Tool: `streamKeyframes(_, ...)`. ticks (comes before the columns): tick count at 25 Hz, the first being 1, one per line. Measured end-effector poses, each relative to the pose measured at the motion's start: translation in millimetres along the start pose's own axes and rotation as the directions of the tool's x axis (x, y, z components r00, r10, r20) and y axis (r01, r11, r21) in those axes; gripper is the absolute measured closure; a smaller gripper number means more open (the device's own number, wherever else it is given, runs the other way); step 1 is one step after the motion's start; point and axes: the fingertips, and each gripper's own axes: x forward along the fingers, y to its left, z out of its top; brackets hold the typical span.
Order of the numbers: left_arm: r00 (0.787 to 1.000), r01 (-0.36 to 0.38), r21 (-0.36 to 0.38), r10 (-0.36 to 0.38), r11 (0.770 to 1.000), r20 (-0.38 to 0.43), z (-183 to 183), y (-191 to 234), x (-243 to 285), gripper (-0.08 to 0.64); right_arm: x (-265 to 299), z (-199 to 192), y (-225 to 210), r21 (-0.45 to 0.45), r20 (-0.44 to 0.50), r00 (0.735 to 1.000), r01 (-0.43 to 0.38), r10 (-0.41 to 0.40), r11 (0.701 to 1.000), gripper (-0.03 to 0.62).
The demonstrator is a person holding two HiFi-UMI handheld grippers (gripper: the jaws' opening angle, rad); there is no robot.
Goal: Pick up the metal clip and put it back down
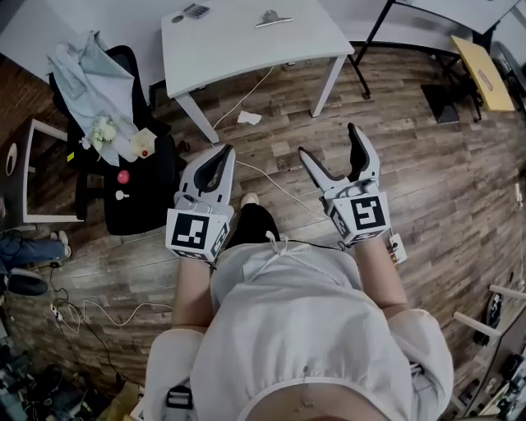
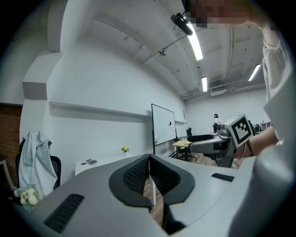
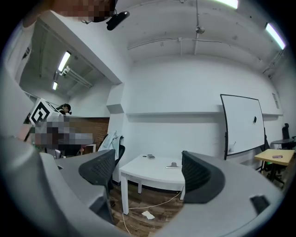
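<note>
The metal clip (image 1: 272,18) lies flat near the far edge of the white table (image 1: 238,49), well ahead of both grippers. In the right gripper view the metal clip (image 3: 173,165) shows small on the table (image 3: 138,170), framed between the jaws. My right gripper (image 1: 331,145) is held level over the wooden floor, short of the table, jaws wide open and empty. My left gripper (image 1: 222,156) hangs beside it, shut on nothing. In its own view the left gripper (image 2: 149,162) has its dark pads pressed together.
A small dark device (image 1: 196,11) lies on the table's far left. A black chair (image 1: 131,189) with a pale jacket (image 1: 86,78) and flowers stands left of the table. A paper scrap (image 1: 249,117) and a white cable (image 1: 271,182) lie on the floor. A yellow table (image 1: 485,74) stands at the right.
</note>
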Motion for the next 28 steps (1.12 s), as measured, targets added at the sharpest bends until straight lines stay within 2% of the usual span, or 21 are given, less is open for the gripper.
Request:
streamKeyframes(5, 1.000, -0.010, -0.007, 0.010, 1.000, -0.017, -7.3, 31.2, 30.3, 0.541, 43.2, -7.0, -14.8, 0.006, -0.022, 1.000, 0.001, -0.001, 1.000, 0.147)
streamKeyframes(10, 1.000, -0.001, -0.014, 0.001, 1.000, -0.023, -12.5, 75.6, 84.6, 0.541, 104.5, -15.1, -37.2, 0.012, -0.038, 0.999, 0.006, -0.005, 1.000, 0.147)
streamKeyframes(15, 1.000, 0.018, -0.021, -0.019, 1.000, -0.018, -13.2, 133.7, 150.5, 0.541, 186.7, -22.2, -64.2, 0.019, -0.060, 0.998, 0.023, -0.022, 1.000, 0.147)
streamKeyframes(20, 1.000, 0.021, -0.041, -0.021, 0.999, 0.003, -4.3, 210.0, 214.9, 0.541, 281.3, -16.1, -93.0, 0.012, -0.083, 0.995, 0.052, -0.051, 0.999, 0.147)
streamKeyframes(25, 0.997, 0.075, 0.020, -0.075, 0.997, 0.022, 5.2, 262.5, 274.4, 0.541, 363.9, -16.9, -121.5, 0.021, -0.110, 0.990, 0.096, -0.093, 0.995, 0.147)
streamKeyframes(28, 0.996, 0.087, 0.010, -0.087, 0.996, -0.003, -0.5, 286.7, 305.0, 0.541, 402.4, -27.5, -132.9, 0.031, -0.149, 0.984, 0.105, -0.100, 0.994, 0.147)
